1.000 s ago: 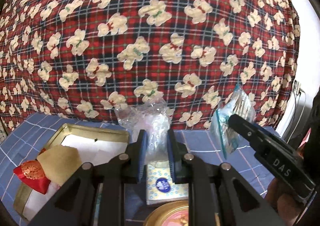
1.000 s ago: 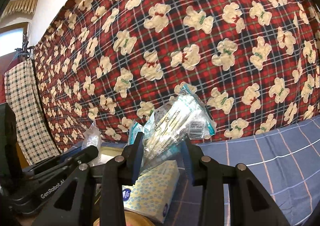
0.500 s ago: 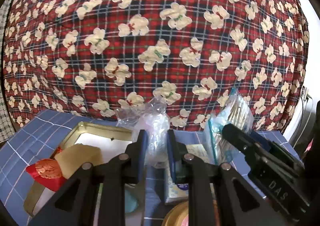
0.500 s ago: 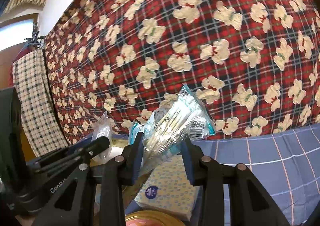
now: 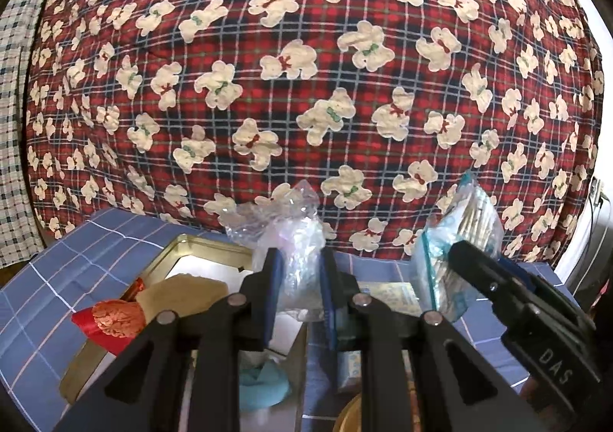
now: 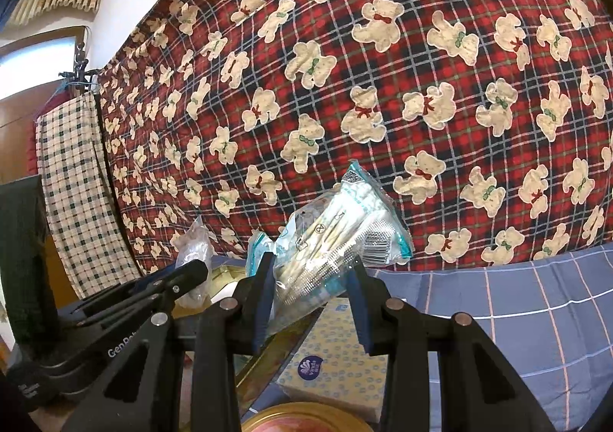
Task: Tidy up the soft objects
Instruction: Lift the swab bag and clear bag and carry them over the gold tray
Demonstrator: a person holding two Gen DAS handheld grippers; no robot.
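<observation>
My left gripper is shut on a crumpled clear plastic bag and holds it above a gold tin box. In the box lie a red pouch, a tan piece and a blue soft thing. My right gripper is shut on a clear packet of cotton swabs, held in the air; that packet also shows in the left wrist view. A yellow tissue pack lies below it.
A blue checked cloth covers the table. A red plaid teddy-bear blanket hangs behind. A round gold tin lid lies at the near edge. A green checked cloth hangs at far left.
Both grippers have risen and shifted left with their bags; the gold box now sits more directly under the left gripper and the tissue pack lies lower in view.
</observation>
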